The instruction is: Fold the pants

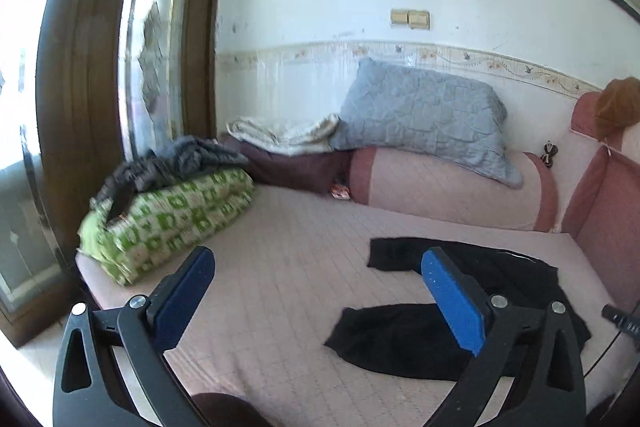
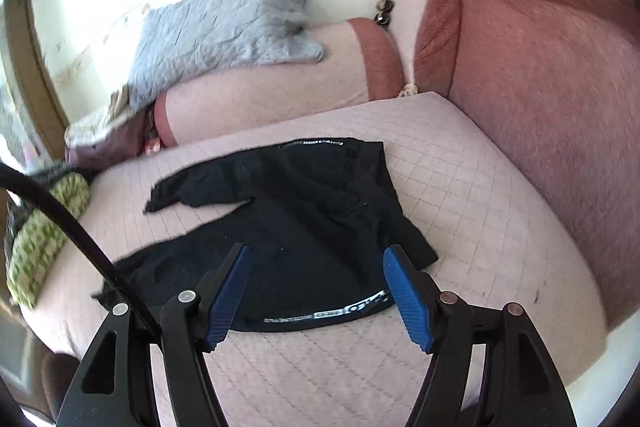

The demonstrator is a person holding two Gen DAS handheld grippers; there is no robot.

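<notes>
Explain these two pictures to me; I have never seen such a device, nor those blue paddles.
Each picture comes from a camera mounted on a hand-held two-finger gripper, looking along its blue-padded fingers. One shows the left gripper, the other the right gripper. Both are open and hold nothing. Black fabric pants lie spread, unfolded, on the pink quilted mattress; the right gripper hovers near their lettered waistband. Farther back sit a grey quilted pillow and a green-and-white patterned bundle.
</notes>
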